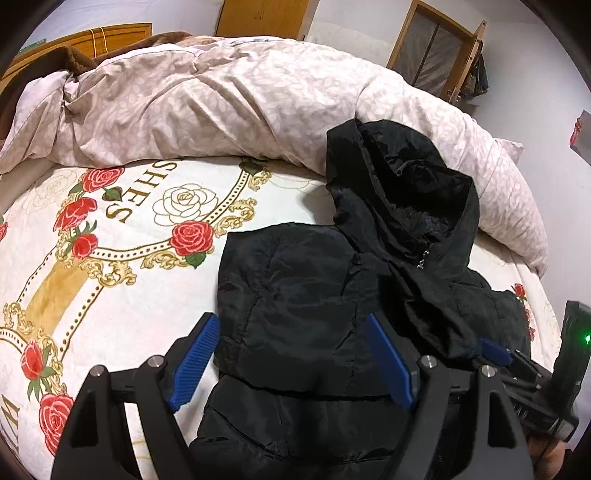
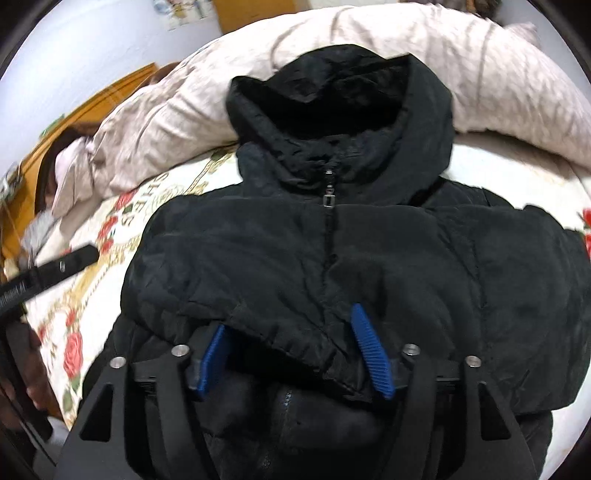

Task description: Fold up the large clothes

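Observation:
A black hooded puffer jacket [image 1: 306, 295] [image 2: 424, 258] lies front up on the bed, zipped to the collar, with its hood [image 2: 332, 96] resting against the duvet. My left gripper [image 1: 291, 350] hangs open over the jacket's left edge, one pad above the sheet and the other above the black fabric. My right gripper [image 2: 291, 354] is open low over the jacket's front. A folded sleeve end [image 2: 280, 343] lies between its blue pads [image 2: 371, 350], which do not press on it. The right gripper's blue pad [image 1: 495, 350] also shows at the jacket's right side.
A rumpled pink-beige duvet [image 1: 221, 99] is heaped along the far side of the bed. The cream sheet with red roses [image 1: 110, 240] is bare to the left of the jacket. A wooden headboard [image 1: 110, 35] stands at the far left. A hand [image 2: 26, 354] holds the left gripper.

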The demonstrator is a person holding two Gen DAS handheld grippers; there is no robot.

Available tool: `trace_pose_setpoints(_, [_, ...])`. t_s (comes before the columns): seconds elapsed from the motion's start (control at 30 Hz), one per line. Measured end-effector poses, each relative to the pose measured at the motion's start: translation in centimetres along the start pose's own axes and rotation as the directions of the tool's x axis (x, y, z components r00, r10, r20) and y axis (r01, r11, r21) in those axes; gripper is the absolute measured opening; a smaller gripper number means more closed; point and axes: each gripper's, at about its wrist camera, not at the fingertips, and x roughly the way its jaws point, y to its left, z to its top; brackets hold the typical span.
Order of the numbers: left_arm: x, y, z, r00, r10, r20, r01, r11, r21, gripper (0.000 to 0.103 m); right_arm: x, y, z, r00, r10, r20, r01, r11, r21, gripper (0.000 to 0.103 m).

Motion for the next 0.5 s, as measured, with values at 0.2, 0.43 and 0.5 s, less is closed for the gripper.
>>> trace_pose_setpoints(0.2, [-0.6, -1.6, 0.8, 0.999, -0.048, 0.006, 0.048, 0.999, 0.002, 0.082, -3.2, 0.2, 0.2, 0.998, 0.045, 0.038, -0.044, 0.998, -0.037, 0.069])
trace_pose_setpoints(0.43, [2.0, -7.0, 0.2, 0.986, -0.166, -0.030, 0.168, 0.984, 0.067, 0.082, -7.4, -5.5, -0.8, 0.990, -0.088, 0.111, 0.084, 0.996, 0.041, 0.069])
trace_pose_setpoints(0.5, [3.3, -8.8, -0.2, 0.980, -0.194, -0.039, 0.198, 0.974, 0.109, 0.077, -7.9, -8.3, -1.0, 0.982, -0.152, 0.113, 0.141, 0.985, 0.100, 0.069])
